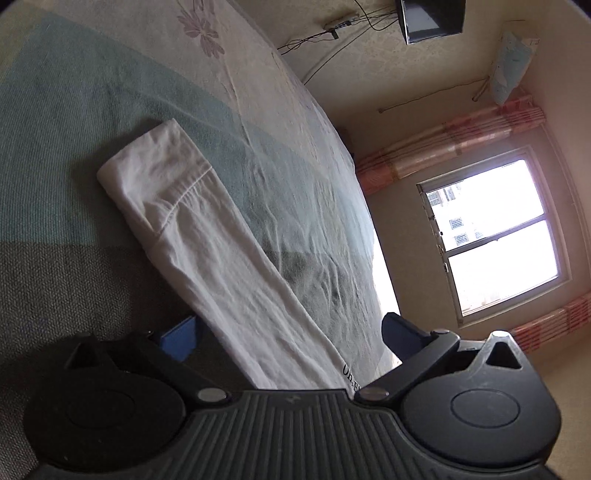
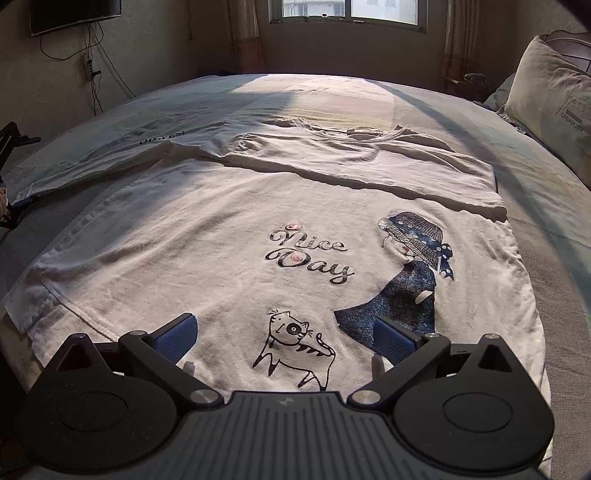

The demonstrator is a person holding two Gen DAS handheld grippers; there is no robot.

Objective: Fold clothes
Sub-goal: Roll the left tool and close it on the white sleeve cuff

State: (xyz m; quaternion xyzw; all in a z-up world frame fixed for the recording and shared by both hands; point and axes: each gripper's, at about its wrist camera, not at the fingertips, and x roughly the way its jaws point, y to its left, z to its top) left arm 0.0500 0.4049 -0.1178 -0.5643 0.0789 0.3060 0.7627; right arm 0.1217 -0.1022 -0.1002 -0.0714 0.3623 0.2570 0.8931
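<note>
A white long-sleeved shirt (image 2: 221, 229) printed with "Nice Day", a cat and a girl in a hat lies flat on the bed. One sleeve (image 2: 369, 166) is folded across the chest. The other sleeve (image 2: 110, 155), marked "OH,YES!", stretches out to the left. In the left wrist view that sleeve (image 1: 207, 236) runs between my fingers. My left gripper (image 1: 291, 338) is open and straddles it near the cuff, and its tip shows at the left edge (image 2: 14, 206) of the right wrist view. My right gripper (image 2: 286, 336) is open just over the hem, around the cat print.
The bed carries a teal and grey blanket (image 1: 74, 110) over a floral sheet (image 1: 221, 55). A pillow (image 2: 546, 96) leans at the right. A wall television (image 2: 74, 14) with hanging cables, a window (image 1: 495, 232) and pink curtains line the room's far sides.
</note>
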